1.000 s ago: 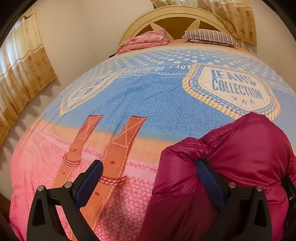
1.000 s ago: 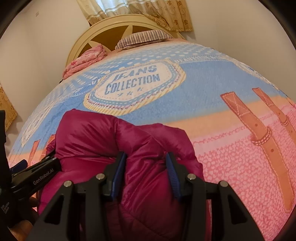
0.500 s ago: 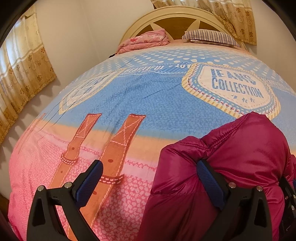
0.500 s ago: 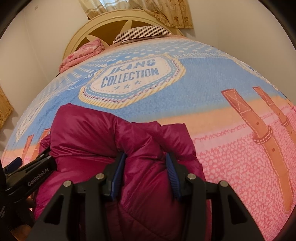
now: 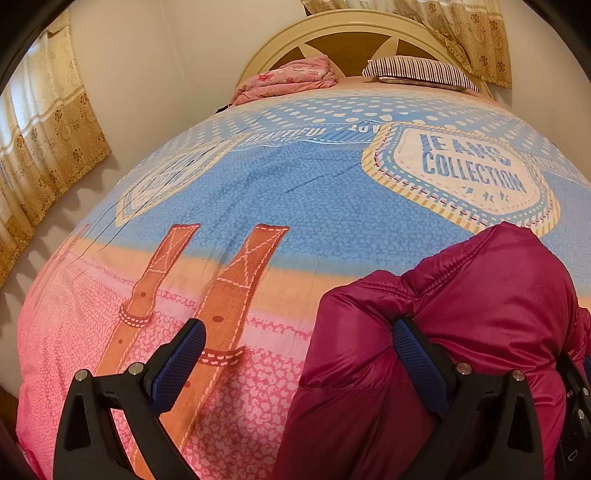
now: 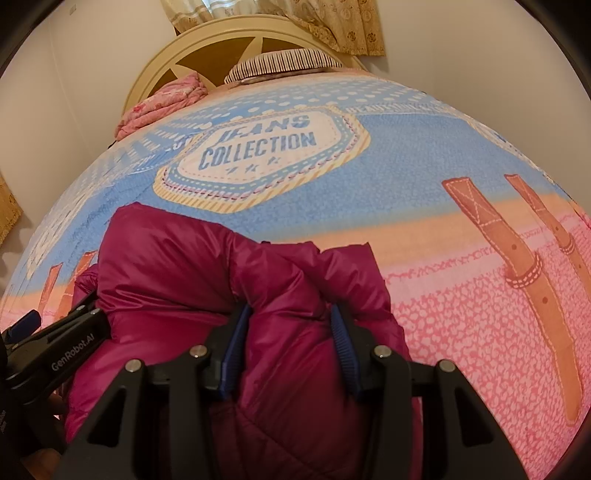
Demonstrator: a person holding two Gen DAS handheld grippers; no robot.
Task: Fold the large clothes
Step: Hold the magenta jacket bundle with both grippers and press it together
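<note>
A magenta puffer jacket (image 5: 480, 314) lies bunched at the near edge of the bed; it also shows in the right wrist view (image 6: 192, 269). My left gripper (image 5: 299, 345) is open wide; its right finger (image 5: 417, 354) presses into the jacket's left side, its left finger (image 5: 181, 358) hangs over the bedspread. My right gripper (image 6: 290, 334) is shut on a thick fold of the jacket, blue pads squeezing it from both sides. The left gripper's body (image 6: 62, 347) shows at the left of the right wrist view.
The bed carries a blue and pink bedspread (image 5: 295, 192) printed "JEANS COLLECTION". A folded pink blanket (image 5: 288, 79) and a striped pillow (image 5: 417, 70) lie by the headboard (image 5: 351, 33). Curtains (image 5: 40, 140) hang at the left wall.
The right wrist view has shifted a little: the jacket sits slightly lower and the bed print has slid. The left gripper holds nearly still. Both grips are unchanged.
</note>
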